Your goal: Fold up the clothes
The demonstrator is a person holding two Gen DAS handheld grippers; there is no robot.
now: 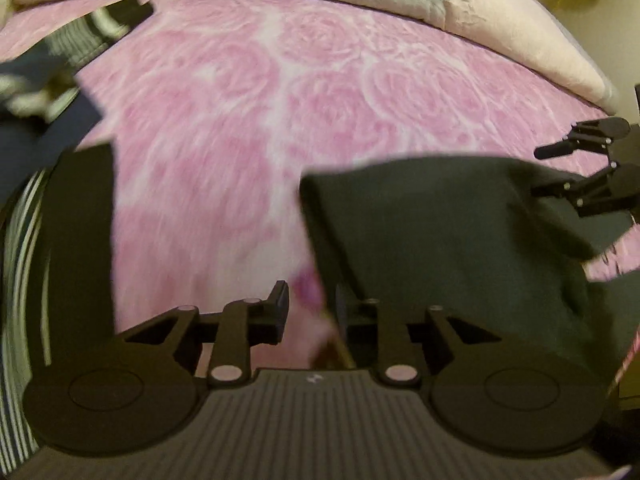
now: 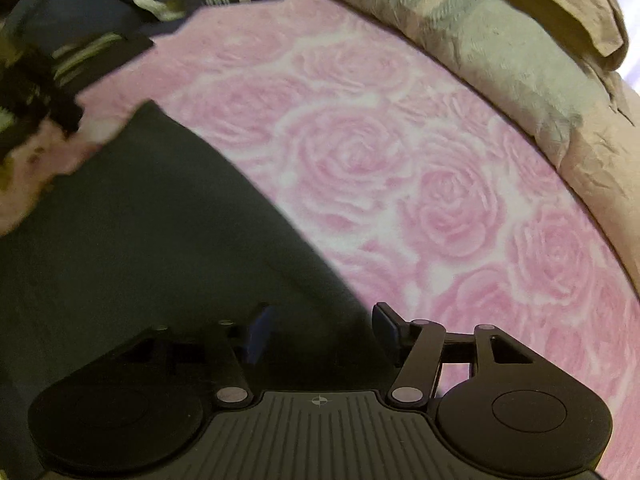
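A dark green garment point(image 1: 440, 240) lies on the pink rose-patterned bedspread point(image 1: 224, 128). My left gripper point(image 1: 311, 306) is open, and the garment's left edge runs down against its right finger and covers that side. In the right wrist view the same garment point(image 2: 140, 220) fills the lower left. My right gripper point(image 2: 322, 330) stands wide open over its right edge, with dark cloth showing between the blue pads. From the left wrist view, the right gripper point(image 1: 540, 170) sits at the garment's far right corner with its fingers apart.
A pile of navy and striped clothes point(image 2: 100, 12) lies at the bed's far left; the left wrist view shows this pile point(image 1: 44, 80) too. A beige and grey blanket point(image 2: 520, 60) runs along the far side. Black-and-white striped fabric point(image 1: 20, 280) hangs at the left edge.
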